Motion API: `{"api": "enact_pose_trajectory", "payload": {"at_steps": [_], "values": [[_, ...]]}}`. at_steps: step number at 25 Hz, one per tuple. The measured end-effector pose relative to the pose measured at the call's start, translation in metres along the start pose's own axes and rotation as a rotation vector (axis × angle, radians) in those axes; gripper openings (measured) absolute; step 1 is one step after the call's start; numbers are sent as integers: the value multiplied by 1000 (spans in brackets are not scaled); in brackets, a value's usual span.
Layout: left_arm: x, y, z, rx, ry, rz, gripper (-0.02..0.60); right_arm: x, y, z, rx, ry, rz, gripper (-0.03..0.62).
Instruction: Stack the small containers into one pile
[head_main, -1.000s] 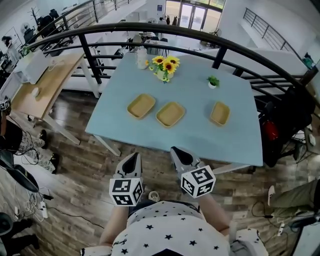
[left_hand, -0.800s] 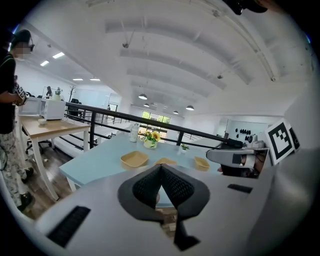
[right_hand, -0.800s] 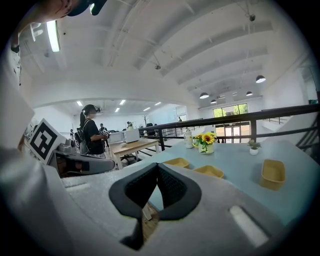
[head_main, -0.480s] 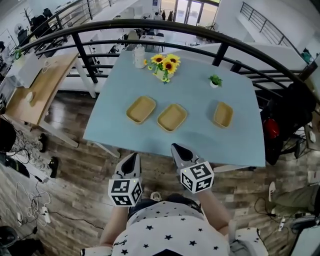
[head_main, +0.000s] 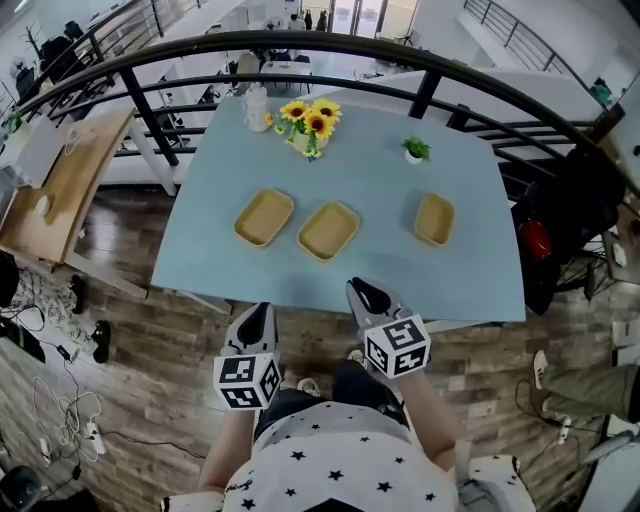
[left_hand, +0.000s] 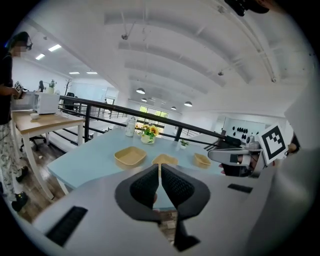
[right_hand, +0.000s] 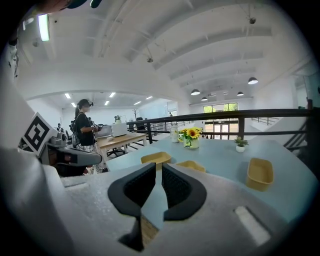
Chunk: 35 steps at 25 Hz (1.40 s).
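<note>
Three shallow tan containers lie apart in a row on the light blue table (head_main: 400, 270): a left one (head_main: 264, 217), a middle one (head_main: 328, 230) and a right one (head_main: 434, 219). Both grippers hover short of the table's near edge, above the wooden floor. My left gripper (head_main: 256, 312) is shut and empty, with the left container (left_hand: 130, 156) and middle container (left_hand: 165, 160) ahead of it. My right gripper (head_main: 365, 290) is opening; a narrow gap shows at its tips (right_hand: 159, 167) and nothing is between them. The right container (right_hand: 260, 173) lies off to its right.
At the table's far side stand a sunflower vase (head_main: 308, 125), a white bottle (head_main: 256, 107) and a small potted plant (head_main: 415, 150). A black railing (head_main: 430, 70) curves behind the table. A wooden desk (head_main: 70, 170) is at the left, where a person (right_hand: 84, 127) stands.
The view has moved forward: the table's near edge now lies closer to both grippers, and the right gripper's tip almost reaches it. The containers have not moved on the table.
</note>
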<state>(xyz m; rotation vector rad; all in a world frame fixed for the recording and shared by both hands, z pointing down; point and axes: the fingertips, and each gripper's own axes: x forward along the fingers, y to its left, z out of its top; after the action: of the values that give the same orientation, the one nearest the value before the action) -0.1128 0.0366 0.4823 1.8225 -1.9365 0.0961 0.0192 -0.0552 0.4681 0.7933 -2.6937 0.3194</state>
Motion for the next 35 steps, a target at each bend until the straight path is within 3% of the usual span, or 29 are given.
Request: {"api": "enact_pose_trajectory", "payload": {"at_steps": [3, 5, 12, 35], "values": [[11, -8, -2, 7, 13, -14, 10, -6, -15, -3, 4, 2, -13, 45], [20, -15, 0, 17, 12, -21, 112, -9, -26, -4, 5, 3, -15, 77], [65, -46, 8, 57, 8, -52, 235, -11, -74, 1, -7, 19, -10, 199], [206, -153, 41, 76, 40, -119, 256, 5, -263, 4, -86, 146, -33, 224]]}}
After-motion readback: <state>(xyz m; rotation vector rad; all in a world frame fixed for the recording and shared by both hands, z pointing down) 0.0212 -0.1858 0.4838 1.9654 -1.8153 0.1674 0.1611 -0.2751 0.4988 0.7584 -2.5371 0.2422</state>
